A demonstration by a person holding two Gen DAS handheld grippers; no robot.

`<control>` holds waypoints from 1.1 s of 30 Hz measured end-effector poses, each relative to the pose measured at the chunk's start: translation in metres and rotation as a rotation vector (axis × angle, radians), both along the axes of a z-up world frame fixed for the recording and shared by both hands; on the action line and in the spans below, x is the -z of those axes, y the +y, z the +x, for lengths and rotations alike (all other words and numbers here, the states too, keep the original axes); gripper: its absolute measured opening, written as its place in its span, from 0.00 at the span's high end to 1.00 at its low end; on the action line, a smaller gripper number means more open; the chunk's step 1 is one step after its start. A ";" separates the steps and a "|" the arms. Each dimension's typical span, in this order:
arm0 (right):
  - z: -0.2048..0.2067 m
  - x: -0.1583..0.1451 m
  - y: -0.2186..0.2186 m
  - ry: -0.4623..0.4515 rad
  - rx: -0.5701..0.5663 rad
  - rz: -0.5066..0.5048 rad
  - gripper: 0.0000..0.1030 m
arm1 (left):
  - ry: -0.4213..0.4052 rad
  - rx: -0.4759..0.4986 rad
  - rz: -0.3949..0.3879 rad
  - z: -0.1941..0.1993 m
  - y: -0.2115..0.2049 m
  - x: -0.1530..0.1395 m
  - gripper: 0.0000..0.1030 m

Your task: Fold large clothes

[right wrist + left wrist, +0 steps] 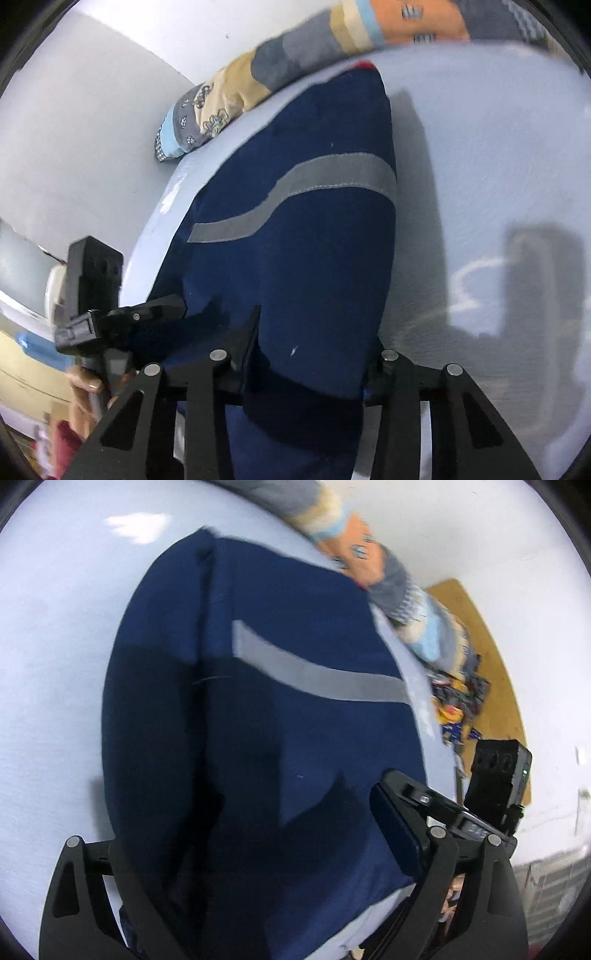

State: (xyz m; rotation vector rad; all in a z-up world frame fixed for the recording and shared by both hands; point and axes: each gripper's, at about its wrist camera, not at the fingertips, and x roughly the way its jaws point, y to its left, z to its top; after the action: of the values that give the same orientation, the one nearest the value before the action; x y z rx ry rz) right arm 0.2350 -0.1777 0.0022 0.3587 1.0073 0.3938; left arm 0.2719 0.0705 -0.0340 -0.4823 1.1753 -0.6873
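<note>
Navy garment (303, 258), soft and limp, lies folded on the pale bed (480, 166). Right gripper (310, 358) pinches its near edge; left gripper (243, 834) stands wide astride it. Best gripped at hem corners.

Both wrist views look steeply down, close — sharing the navy garment (258, 720).

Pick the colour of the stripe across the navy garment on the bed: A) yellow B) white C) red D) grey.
D: a grey stripe curves across the navy garment, which lies on the pale blue bed, seen in both wrist views.
</note>
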 end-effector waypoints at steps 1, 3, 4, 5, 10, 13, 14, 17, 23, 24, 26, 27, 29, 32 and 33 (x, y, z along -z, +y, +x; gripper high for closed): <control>-0.004 -0.005 -0.004 -0.017 0.003 -0.041 0.60 | -0.015 0.022 0.005 -0.003 -0.009 -0.003 0.09; -0.015 -0.018 -0.025 -0.049 0.028 -0.100 0.60 | -0.066 0.073 0.038 -0.015 -0.045 -0.014 0.09; -0.019 -0.020 -0.036 -0.052 0.039 -0.111 0.60 | -0.071 0.083 0.039 -0.019 -0.054 -0.015 0.09; -0.024 -0.022 -0.047 -0.055 0.052 -0.126 0.60 | -0.075 0.103 0.046 -0.023 -0.070 -0.015 0.09; -0.041 -0.023 -0.099 -0.023 0.126 -0.190 0.60 | -0.088 0.184 0.107 -0.040 -0.133 -0.008 0.09; -0.042 -0.010 -0.125 0.097 0.193 -0.199 0.43 | -0.072 0.193 0.240 -0.045 -0.154 0.000 0.09; -0.042 -0.005 -0.134 0.150 0.222 -0.195 0.43 | -0.059 0.178 0.298 -0.045 -0.155 0.004 0.09; -0.050 -0.015 -0.151 0.150 0.297 -0.178 0.43 | -0.061 0.081 0.412 -0.047 -0.137 0.000 0.09; -0.080 -0.042 -0.123 0.025 0.134 -0.181 0.54 | -0.168 -0.144 0.471 -0.079 -0.085 -0.031 0.09; -0.085 -0.038 -0.115 0.032 0.103 -0.187 0.64 | -0.169 -0.148 0.475 -0.088 -0.085 -0.029 0.09; -0.090 -0.026 -0.104 0.074 0.068 -0.230 0.69 | -0.164 -0.103 0.505 -0.100 -0.098 -0.019 0.09; -0.087 -0.015 -0.098 0.109 0.066 -0.253 0.68 | -0.167 -0.065 0.549 -0.104 -0.105 -0.011 0.08; -0.081 -0.001 -0.094 0.143 0.068 -0.279 0.67 | -0.200 0.006 0.666 -0.111 -0.124 0.006 0.06; -0.076 -0.003 -0.097 0.141 0.069 -0.244 0.64 | -0.187 -0.020 0.647 -0.104 -0.123 0.006 0.07; -0.076 -0.012 -0.103 0.117 0.078 -0.176 0.64 | -0.187 -0.048 0.621 -0.104 -0.118 0.001 0.07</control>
State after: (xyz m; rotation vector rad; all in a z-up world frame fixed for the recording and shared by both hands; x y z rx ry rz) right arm 0.1586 -0.2804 0.0145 0.2633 1.1302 0.2138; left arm 0.1682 -0.0475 -0.0351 0.0766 1.1256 -0.2890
